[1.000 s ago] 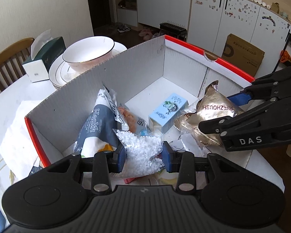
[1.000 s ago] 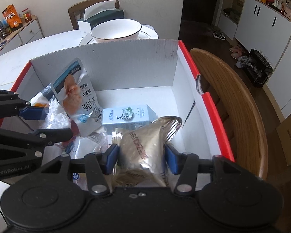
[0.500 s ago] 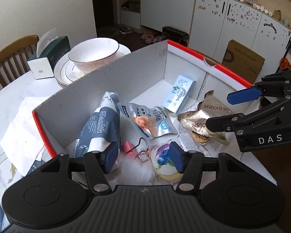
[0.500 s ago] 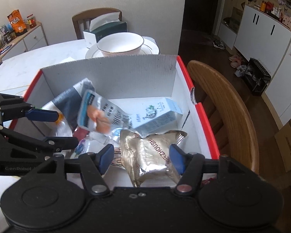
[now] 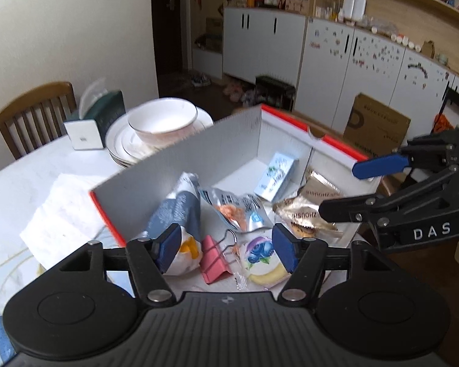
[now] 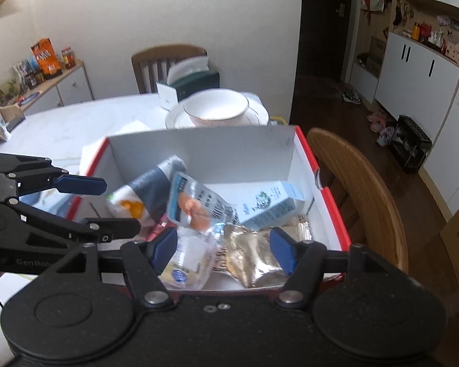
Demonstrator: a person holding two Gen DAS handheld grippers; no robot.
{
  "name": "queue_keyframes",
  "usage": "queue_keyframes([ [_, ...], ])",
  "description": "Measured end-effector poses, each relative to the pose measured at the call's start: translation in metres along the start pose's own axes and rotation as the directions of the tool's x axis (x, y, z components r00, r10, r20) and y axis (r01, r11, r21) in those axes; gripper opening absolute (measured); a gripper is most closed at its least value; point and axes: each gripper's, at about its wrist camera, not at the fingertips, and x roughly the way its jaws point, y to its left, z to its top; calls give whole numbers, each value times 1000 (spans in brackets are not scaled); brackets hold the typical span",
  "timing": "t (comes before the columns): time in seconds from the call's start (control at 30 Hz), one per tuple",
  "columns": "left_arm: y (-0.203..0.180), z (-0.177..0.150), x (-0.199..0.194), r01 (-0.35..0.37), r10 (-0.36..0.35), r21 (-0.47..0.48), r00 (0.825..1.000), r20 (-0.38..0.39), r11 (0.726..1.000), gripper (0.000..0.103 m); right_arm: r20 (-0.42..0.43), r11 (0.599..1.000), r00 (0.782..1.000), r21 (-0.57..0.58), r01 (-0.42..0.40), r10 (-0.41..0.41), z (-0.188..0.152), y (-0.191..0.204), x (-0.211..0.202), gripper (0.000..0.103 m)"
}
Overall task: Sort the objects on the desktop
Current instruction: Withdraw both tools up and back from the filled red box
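A white cardboard box with a red rim (image 5: 199, 159) (image 6: 214, 150) holds a dark blue snack bag (image 5: 176, 214), a silver pouch with an orange picture (image 5: 235, 211), a light blue carton (image 5: 275, 177), a gold foil packet (image 5: 309, 211), a pink binder clip (image 5: 214, 260) and a blueberry packet (image 5: 260, 252). My left gripper (image 5: 226, 247) (image 6: 107, 205) hovers over the box's near left end, jaws opening, pads touching nothing. My right gripper (image 6: 223, 246) (image 5: 352, 189) hangs above the gold foil packet (image 6: 254, 253), jaws opening, gripping nothing.
Behind the box stand a white bowl on stacked plates (image 5: 162, 119) and a green tissue box (image 5: 98, 122). White paper (image 5: 61, 211) lies left of the box. One wooden chair (image 5: 33, 113) is beyond the table, another (image 6: 361, 189) right of the box.
Both grippers rose and drew back from the box while their jaws widened. The left one let go of a clear bag of white pellets, the right one of the gold foil packet.
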Motion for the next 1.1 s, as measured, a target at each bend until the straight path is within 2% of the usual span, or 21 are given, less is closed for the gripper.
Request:
queue_keyframes([
  [0.07,4,-1,-9,12,-12,-7,1000,23,1000,73,13,1000,1000,6,-1,1,-1,5,-6,68],
  [0.57,20,-17,-58,46,-47,19,995,88,999,74,119,998,991,36,59,-63,-16,48,-44,69],
  [0.7,23,-22,-72,60,-63,26,992,106,998,75,144,998,988,45,53,-59,-23,59,-53,70],
  [0.87,26,-30,-88,74,-78,36,989,124,997,81,175,997,982,59,56,-65,-30,72,-64,74],
  [0.97,29,-34,-92,72,-76,31,990,117,997,94,183,995,980,80,63,-77,-34,76,-69,75],
  [1.0,30,-35,-94,72,-75,31,991,114,997,103,182,994,980,86,67,-81,-35,77,-69,75],
  [1.1,32,-39,-98,76,-80,38,990,113,996,103,180,992,980,100,73,-90,-40,81,-73,76],
])
